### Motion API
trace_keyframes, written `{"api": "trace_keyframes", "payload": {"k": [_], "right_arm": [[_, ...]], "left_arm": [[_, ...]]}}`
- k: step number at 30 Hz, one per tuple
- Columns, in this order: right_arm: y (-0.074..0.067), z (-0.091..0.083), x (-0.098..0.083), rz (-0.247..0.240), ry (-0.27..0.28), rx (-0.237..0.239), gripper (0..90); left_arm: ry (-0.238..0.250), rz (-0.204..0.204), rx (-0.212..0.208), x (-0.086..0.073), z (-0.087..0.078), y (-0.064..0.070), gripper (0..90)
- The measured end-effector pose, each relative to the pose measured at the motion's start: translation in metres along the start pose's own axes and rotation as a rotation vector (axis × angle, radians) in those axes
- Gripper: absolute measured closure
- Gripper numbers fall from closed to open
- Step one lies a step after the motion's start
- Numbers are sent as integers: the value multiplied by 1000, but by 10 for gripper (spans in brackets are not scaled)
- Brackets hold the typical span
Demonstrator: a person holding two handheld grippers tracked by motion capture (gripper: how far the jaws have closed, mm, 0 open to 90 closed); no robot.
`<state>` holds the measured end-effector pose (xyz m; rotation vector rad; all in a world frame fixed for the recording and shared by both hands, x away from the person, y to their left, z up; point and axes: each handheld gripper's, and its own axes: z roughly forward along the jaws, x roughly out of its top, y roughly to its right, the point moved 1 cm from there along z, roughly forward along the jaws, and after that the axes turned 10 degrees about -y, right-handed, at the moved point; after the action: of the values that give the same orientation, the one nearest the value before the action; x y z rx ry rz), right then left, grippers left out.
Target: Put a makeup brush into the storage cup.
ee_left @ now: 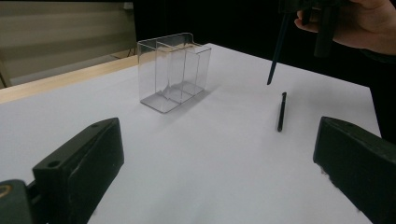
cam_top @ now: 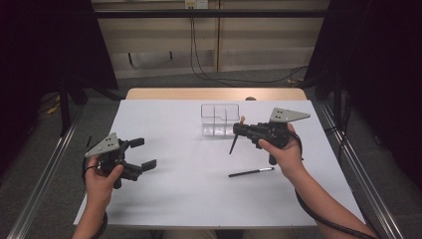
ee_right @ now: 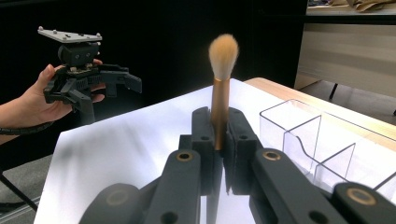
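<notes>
while the left gripper (cam_top: 141, 153) hovers low over the near left of the white table (cam_top: 179, 199) with its jaws spread wide and nothing between them, it looks parked out of the way, ready to help rather than working; from its own view the bare tabletop lies between its jaws, so it is plainly released; farther right, toward the back middle of the table, stands the clear organizer (cam_top: 220, 119), upright, its compartments seemingly bare, likely the place where tools are meant to go; just beside it the right gripper (cam_top: 238, 130) is clenched on the makeup brush (ee_right: 221, 88), gripping the gold handle midway so that the bristle tuft points up and the dark tail (cam_top: 233, 145) hangs down clear of the table, a hold that seems suited to lowering it tail-first into a compartment; nearer the person, well apart from the organizer, a black pencil (cam_top: 251, 172) lies flat on the table, untouched, probably waiting its turn.
</notes>
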<state>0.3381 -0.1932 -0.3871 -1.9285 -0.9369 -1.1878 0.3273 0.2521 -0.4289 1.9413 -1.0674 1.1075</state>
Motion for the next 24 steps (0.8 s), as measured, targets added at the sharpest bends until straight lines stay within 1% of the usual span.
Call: {"api": "trace_keyframes", "payload": {"k": [2,9,13,17,20,24], "right_arm": [[0,1,0,-2,-1,0,842],[0,6,3,-14,-17,-3,842],[3,8,5,-6,-18,-7,842],[7,8,10,-13,-21,-20,841],[9,9,14,-21,-27,-27,841],[12,10,18,-18,-31,-30,842]], "left_arm": [[-9,5,2,-1,0,0,18],[-10,10,4,-2,0,1,18],[-12,16,9,-3,-1,1,14],[-4,8,9,-5,-3,1,11],[-4,11,12,-6,-4,1,7],[-9,13,14,-6,-4,2,7]]}}
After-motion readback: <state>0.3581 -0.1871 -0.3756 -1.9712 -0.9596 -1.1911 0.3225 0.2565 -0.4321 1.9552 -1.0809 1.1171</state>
